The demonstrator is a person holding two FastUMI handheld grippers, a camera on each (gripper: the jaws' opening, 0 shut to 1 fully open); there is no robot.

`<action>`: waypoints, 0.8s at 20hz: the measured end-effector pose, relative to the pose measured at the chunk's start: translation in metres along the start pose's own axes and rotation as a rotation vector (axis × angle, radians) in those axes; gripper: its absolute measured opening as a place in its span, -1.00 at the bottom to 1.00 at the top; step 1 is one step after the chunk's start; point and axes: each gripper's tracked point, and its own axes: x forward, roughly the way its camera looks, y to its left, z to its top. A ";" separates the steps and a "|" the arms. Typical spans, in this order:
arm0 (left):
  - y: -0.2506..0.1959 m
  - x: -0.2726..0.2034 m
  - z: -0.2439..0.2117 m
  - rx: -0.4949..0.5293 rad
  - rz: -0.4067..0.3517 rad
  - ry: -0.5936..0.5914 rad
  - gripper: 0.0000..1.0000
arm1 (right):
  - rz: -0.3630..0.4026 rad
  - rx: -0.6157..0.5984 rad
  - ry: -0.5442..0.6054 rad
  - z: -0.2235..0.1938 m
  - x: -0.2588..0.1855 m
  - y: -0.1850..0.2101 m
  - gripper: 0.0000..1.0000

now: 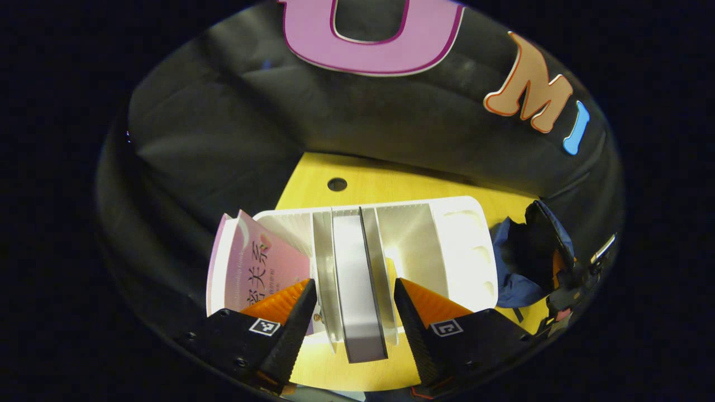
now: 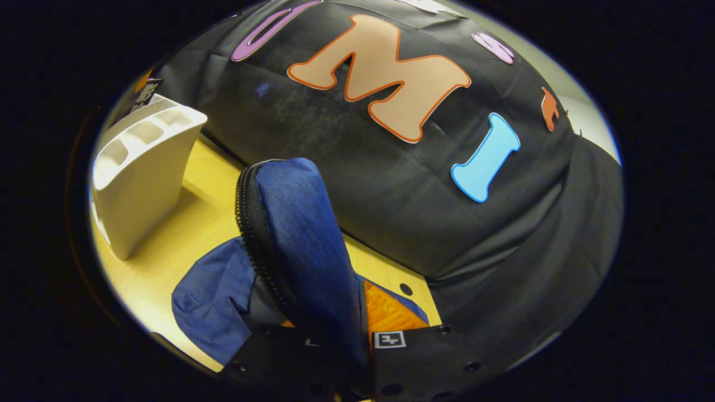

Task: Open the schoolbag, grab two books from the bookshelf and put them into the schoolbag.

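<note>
The white bookshelf (image 1: 458, 245) stands on the yellow table, straight ahead in the left gripper view. A grey book (image 1: 354, 251) stands upright in its middle slot, and a pink book (image 1: 262, 268) leans in the left slot. My left gripper (image 1: 354, 285) is open, one finger on each side of the grey book's near edge, apart from it. To the right lies the blue schoolbag (image 1: 519, 268). In the right gripper view my right gripper (image 2: 352, 329) is shut on the schoolbag's flap (image 2: 301, 234), held up with its black zipper edge showing.
The yellow table (image 2: 184, 234) has a small round hole (image 1: 337, 184) behind the shelf. The bookshelf (image 2: 139, 178) stands left of the bag in the right gripper view. Black cloth wall closes the back and sides.
</note>
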 end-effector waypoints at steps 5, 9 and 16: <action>-0.005 0.019 -0.018 0.019 -0.035 0.191 0.48 | -0.002 0.014 -0.014 -0.001 -0.004 -0.004 -0.85; -0.008 0.028 -0.032 0.031 -0.053 0.339 0.29 | -0.008 0.026 -0.020 -0.001 -0.004 -0.007 -0.85; 0.010 0.047 -0.038 0.040 0.026 0.455 -0.14 | -0.007 0.036 -0.022 -0.004 -0.007 -0.008 -0.85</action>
